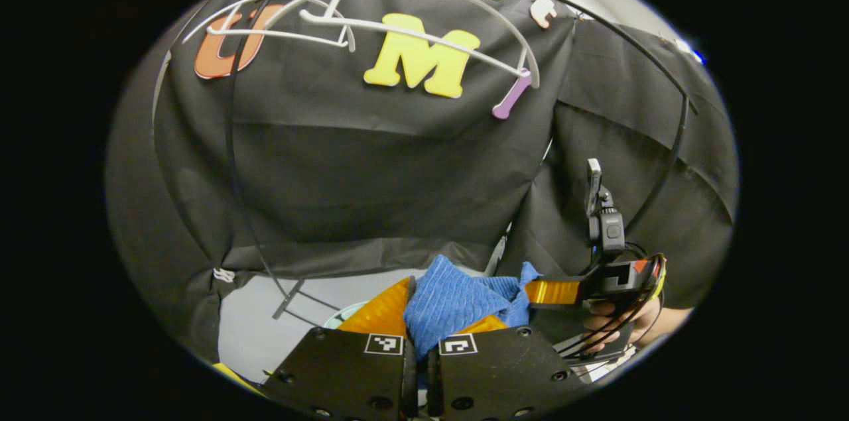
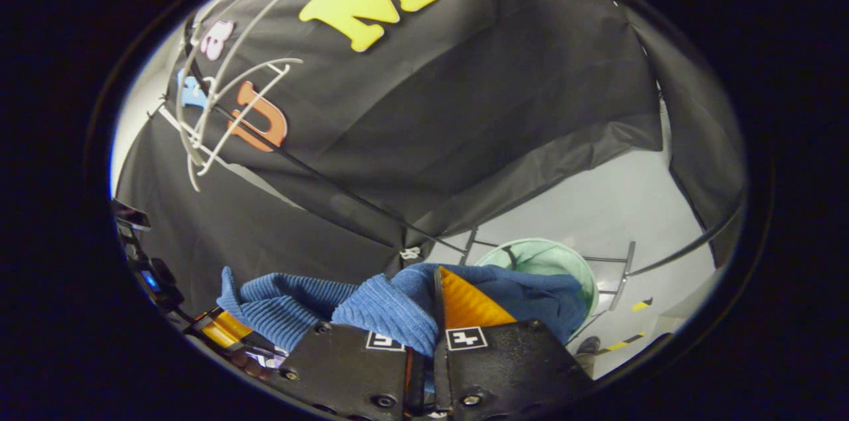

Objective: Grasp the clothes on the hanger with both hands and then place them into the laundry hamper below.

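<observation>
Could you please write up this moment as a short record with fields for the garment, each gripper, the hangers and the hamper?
garment: blue ribbed cloth, off the hangers, held between both grippers
left gripper: shut on the cloth
right gripper: shut on the cloth
hangers: white hangers bare on the rail above
hamper: pale green hamper on the floor below, beyond the cloth
stage: cloth not yet in the hamper
</observation>
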Motion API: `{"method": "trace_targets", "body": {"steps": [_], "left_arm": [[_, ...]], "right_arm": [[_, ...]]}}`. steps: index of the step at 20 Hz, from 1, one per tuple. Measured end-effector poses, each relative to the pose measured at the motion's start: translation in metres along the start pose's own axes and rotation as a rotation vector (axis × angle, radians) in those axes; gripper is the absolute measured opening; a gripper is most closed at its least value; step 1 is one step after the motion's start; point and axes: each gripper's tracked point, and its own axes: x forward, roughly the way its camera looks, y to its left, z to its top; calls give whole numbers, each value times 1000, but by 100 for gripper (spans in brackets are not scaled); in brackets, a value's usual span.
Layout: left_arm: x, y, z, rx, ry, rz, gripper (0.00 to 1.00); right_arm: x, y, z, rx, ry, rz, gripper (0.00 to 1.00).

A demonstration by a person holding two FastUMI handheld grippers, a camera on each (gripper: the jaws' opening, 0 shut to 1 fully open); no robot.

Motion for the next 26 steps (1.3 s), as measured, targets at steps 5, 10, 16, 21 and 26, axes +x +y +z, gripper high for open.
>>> {"method": "trace_targets", "body": {"steps": [5,10,16,21,26], "left_arm": [[44,5,-44,-22,134,29,10],[65,24,-76,-4,294,150,6],[66,23,-104,-38,411,123,62],[52,29,-80,8,359,112,94],[29,31,-48,88,278,104,97]], "right_arm": [[49,-34,-13,-30,93,-100,10],[79,-67,-37,-23,202,-202,17],[63,-66,-22,-132,172,-234,81],[17,-50,0,-183,57,-258,89],[-36,-32,10,-161,-99,-272,89]]}}
